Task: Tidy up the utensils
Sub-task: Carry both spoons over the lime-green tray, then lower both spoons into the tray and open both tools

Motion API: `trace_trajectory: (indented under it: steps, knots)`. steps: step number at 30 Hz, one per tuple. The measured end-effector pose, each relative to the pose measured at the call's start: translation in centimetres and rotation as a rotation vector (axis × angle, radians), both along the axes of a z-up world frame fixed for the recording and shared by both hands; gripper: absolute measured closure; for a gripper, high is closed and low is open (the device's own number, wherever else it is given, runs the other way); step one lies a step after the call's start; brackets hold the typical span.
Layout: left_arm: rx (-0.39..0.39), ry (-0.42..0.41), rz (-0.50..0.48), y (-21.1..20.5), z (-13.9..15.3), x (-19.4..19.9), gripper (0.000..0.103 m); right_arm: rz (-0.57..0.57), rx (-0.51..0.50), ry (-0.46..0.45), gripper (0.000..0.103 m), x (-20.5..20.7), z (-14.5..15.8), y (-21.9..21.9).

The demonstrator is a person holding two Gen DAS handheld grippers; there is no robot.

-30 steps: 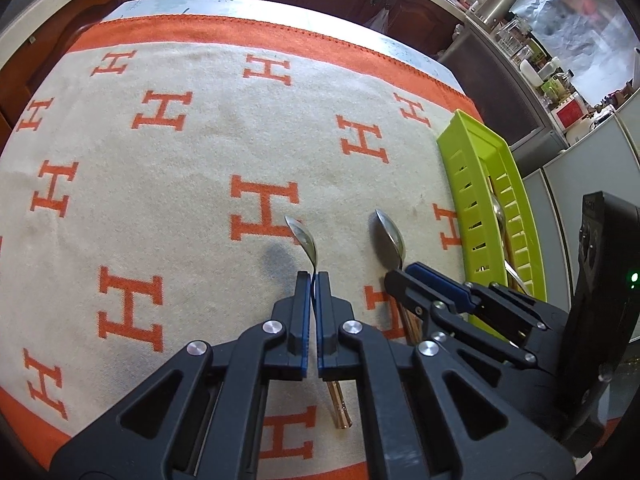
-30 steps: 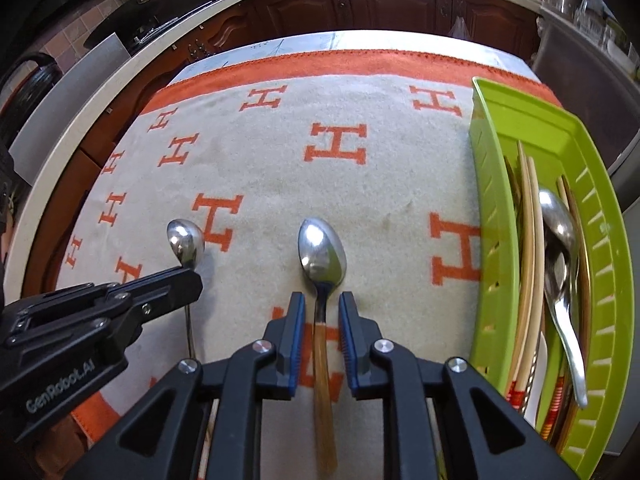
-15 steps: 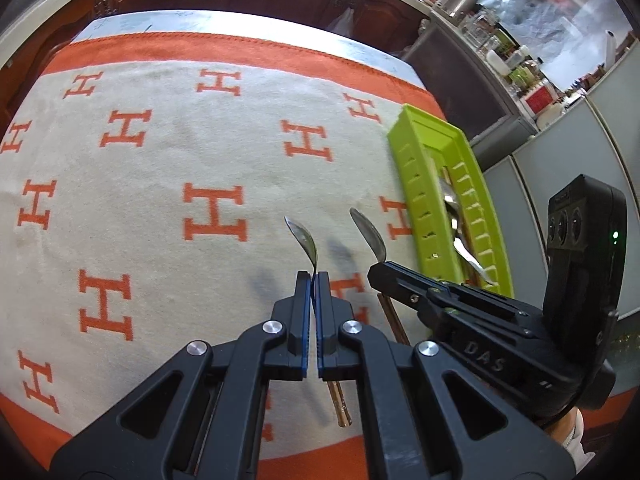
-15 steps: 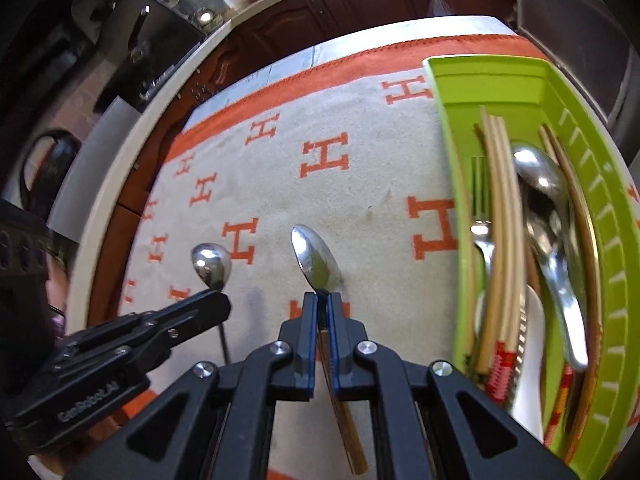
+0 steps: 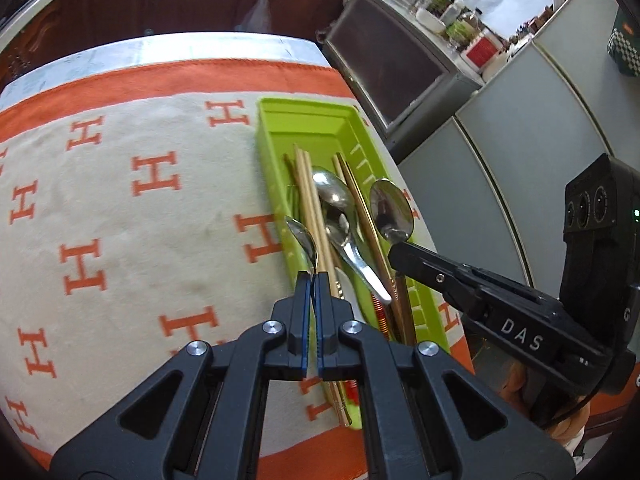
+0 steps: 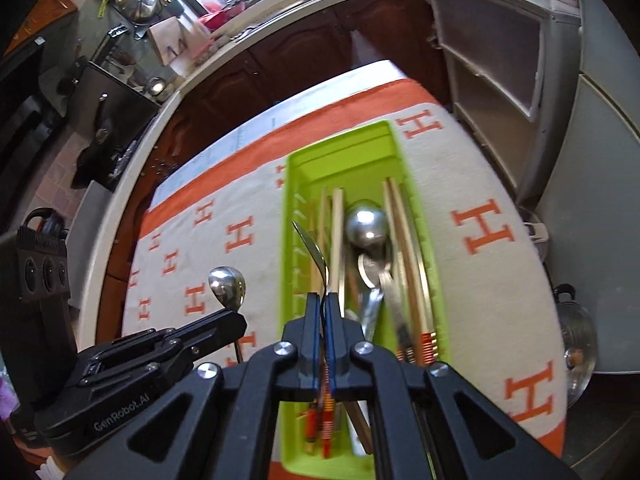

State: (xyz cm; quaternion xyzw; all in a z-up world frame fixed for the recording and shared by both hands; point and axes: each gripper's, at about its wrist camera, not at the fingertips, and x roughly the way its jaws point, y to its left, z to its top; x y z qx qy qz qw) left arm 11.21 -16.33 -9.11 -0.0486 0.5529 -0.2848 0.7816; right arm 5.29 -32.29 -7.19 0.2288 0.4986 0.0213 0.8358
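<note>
Left tongs (image 5: 313, 280) clamped on a spoon (image 5: 303, 237), right tongs (image 6: 323, 300) on another spoon (image 6: 311, 246); both hover over the green tray (image 5: 316, 124). Lower each parallel to the chopsticks (image 5: 310, 192), bowls toward 12 o'clock, then release low.

**Both grippers clamped, held side by side**

The left gripper (image 5: 313, 280) is closed tight on a spoon handle. The right gripper (image 6: 323, 300) is likewise clamped on its spoon, and is held just beside the left, slightly further forward.
</note>
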Motion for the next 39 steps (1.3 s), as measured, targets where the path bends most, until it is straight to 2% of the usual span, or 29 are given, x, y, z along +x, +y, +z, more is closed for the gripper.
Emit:
trace_trajectory:
  steps: [4,8,13,16,18,20,21,26,33,39]
  knots:
    - [0.035,0.018,-0.013,-2.5,-0.9,0.7,0.103,-0.020,-0.051,0.035,0.100,0.6,-1.5,-0.9]
    - [0.076,0.013,-0.012,-3.6,-1.8,1.5,0.103,-0.041,-0.032,0.069,0.098,1.1,-3.0,-1.6]
    - [0.107,0.015,-0.009,-3.2,-1.6,1.5,0.102,-0.037,-0.021,0.066,0.092,0.7,-3.2,-1.4]
    - [0.116,0.003,-0.003,-2.4,-0.8,1.2,0.092,-0.027,-0.027,0.063,0.090,0.3,-3.0,-1.1]
    - [0.115,-0.009,0.009,-1.7,-0.1,0.8,0.068,-0.018,-0.028,0.060,0.090,0.1,-2.8,-0.8]
    - [0.111,-0.028,0.026,-0.8,0.6,0.3,0.055,-0.010,-0.032,0.057,0.090,-0.2,-2.5,-0.5]
    - [0.112,-0.040,0.030,-0.3,1.0,0.0,0.053,-0.006,-0.033,0.054,0.090,-0.3,-2.4,-0.4]
    - [0.155,-0.097,0.044,1.6,2.4,-1.8,0.049,0.021,-0.054,0.036,0.089,-1.2,-1.6,0.5]
    - [0.215,-0.162,0.074,4.1,3.2,-5.1,0.047,0.061,-0.092,0.015,0.072,-2.8,-0.9,2.0]
    - [0.249,-0.227,0.129,6.1,4.1,-7.7,0.046,0.069,-0.104,0.000,0.063,-4.5,0.0,2.7]
